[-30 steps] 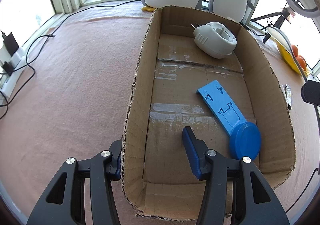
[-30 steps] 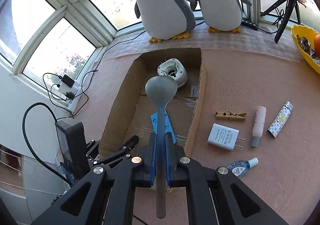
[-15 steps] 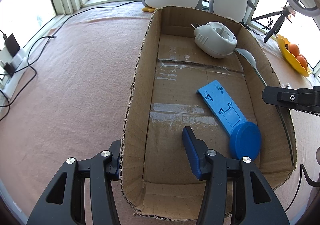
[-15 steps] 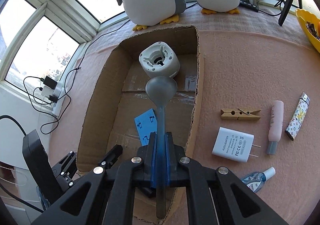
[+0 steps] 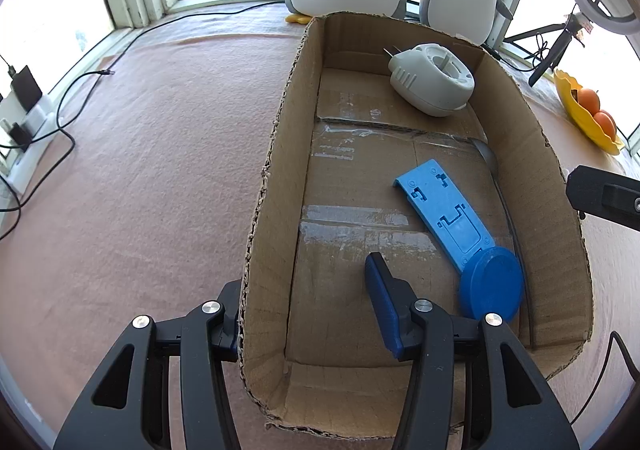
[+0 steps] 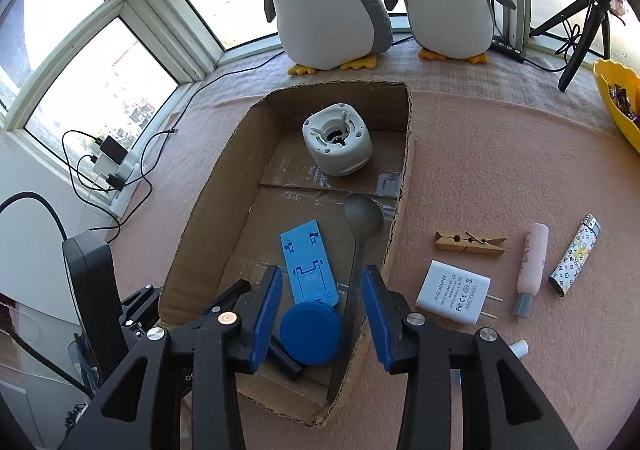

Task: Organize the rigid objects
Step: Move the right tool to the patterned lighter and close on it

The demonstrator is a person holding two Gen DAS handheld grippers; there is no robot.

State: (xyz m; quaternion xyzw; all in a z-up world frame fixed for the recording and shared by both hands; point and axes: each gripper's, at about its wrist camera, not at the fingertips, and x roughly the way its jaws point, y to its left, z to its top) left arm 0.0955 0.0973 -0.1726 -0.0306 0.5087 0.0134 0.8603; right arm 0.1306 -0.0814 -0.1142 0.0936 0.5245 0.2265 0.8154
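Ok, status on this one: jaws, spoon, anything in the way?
Right gripper jaws opening, spoon free between them, lying in the box. Left gripper straddles the box's left wall. Nothing in the way.

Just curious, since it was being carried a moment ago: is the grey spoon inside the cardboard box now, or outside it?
Inside. The spoon lies on the floor of the cardboard box, along its wall, beside the blue stand. The right gripper is opening, pads clear of it.
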